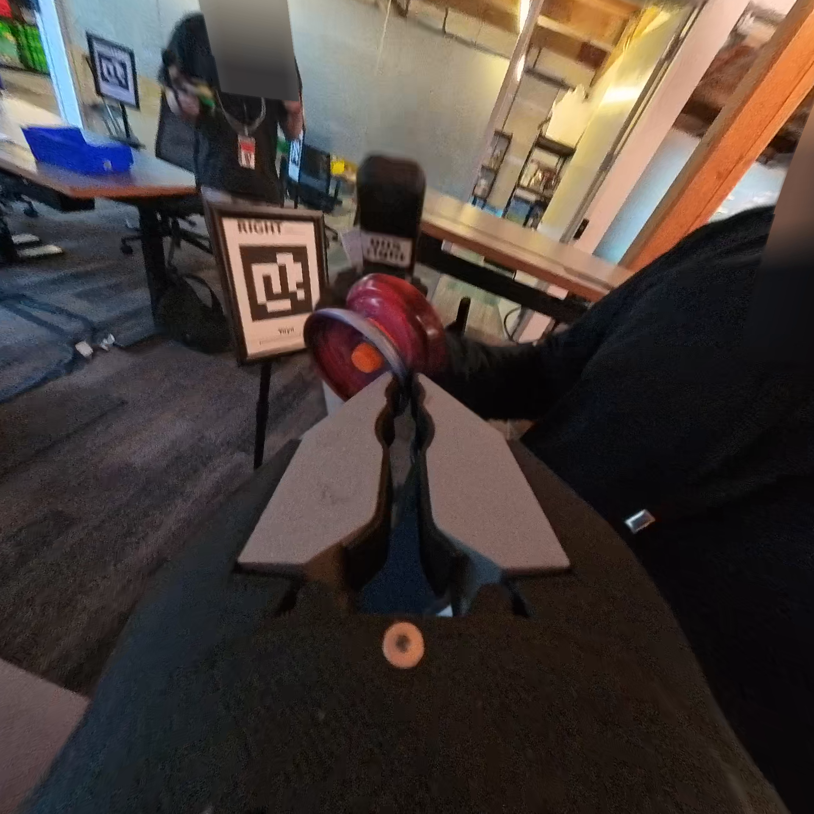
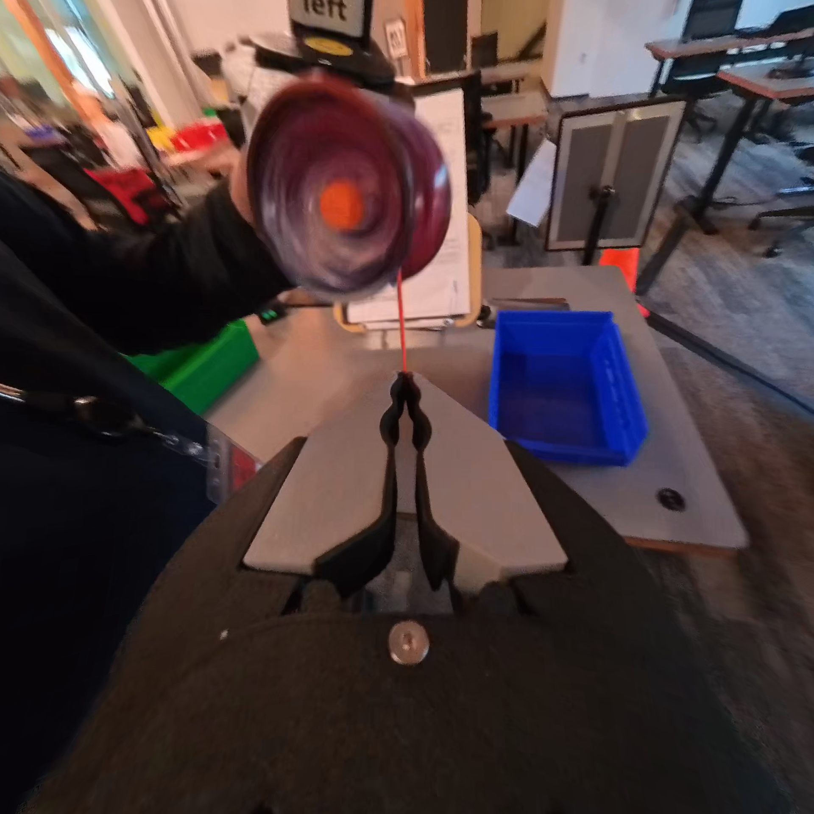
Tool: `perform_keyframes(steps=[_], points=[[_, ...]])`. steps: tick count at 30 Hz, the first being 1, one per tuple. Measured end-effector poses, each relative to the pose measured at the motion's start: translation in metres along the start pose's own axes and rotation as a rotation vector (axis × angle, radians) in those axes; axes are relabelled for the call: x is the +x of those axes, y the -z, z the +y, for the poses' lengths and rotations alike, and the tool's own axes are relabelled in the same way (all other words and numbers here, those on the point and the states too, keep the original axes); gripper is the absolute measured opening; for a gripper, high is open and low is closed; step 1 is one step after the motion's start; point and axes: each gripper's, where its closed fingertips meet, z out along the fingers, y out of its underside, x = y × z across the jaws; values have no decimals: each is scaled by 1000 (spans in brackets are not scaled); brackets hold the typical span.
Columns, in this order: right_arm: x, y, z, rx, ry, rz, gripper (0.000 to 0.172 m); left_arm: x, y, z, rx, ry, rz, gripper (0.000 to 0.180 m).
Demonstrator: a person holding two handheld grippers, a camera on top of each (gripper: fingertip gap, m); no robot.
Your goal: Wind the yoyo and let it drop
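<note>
Two grippers share one toy. The left gripper [image 1: 403,390] is squeezed shut on the rim of the purple-red yoyo [image 2: 348,189], and a thin blue-grey edge of it runs down between the fingers. The right gripper [image 2: 405,379] is pinched shut on the red string [image 2: 401,321], which runs straight up into the groove of the yoyo.

The yoyo is up in the air, above the grey counter [image 2: 687,449] and near the blue bin [image 2: 568,387]. It looks smeared, so it may be turning.

I think the winding is still going on, because a short piece of string is still out. The drop is not done yet.

The yoyo's round face with the orange dot [image 2: 341,205] points toward the right gripper's camera. Its axle lies roughly level, and the groove faces down to the string.
</note>
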Motion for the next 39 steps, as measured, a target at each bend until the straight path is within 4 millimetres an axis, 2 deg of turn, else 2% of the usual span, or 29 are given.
perform_keyframes(steps=[3, 6, 12, 15, 17, 19, 22, 25, 29, 31, 34, 39], points=[[-10, -6, 13, 5, -81, -71, 0, -7, 14, -27, 118, -12, -48, 1], [-19, -14, 28, 3, -122, -108, 0, -13, 24, -42, 140, -44, -97, 2], [-15, -7, 32, 104, -233, -135, 0, -16, 11, -43, 65, -96, -143, 1], [-13, -3, 39, 62, -212, -106, 0, -10, 3, -38, 35, -92, -94, 1], [-10, 1, 41, 34, -192, -72, 0, -13, -2, -32, 15, -83, -92, 1], [-9, 7, 28, 80, -202, -73, 0, -19, -4, -25, -5, -71, -110, 1], [-1, 27, -6, 225, -238, -78, 4, -21, -2, -26, 29, -51, -114, 0], [8, 49, -32, 320, -255, -98, 11, -13, 5, -46, 88, -45, -75, 0], [-1, 68, -58, 386, -255, -209, 0, -3, 15, -84, 99, -102, -83, 0], [-8, 72, -68, 411, -275, -282, 11, 6, 18, -103, 104, -134, -73, 0], [-19, 74, -78, 454, -311, -400, 19, 17, 18, -123, 115, -167, -55, 0], [-30, 77, -86, 496, -365, -538, 22, 20, 13, -129, 101, -176, -52, 1]])
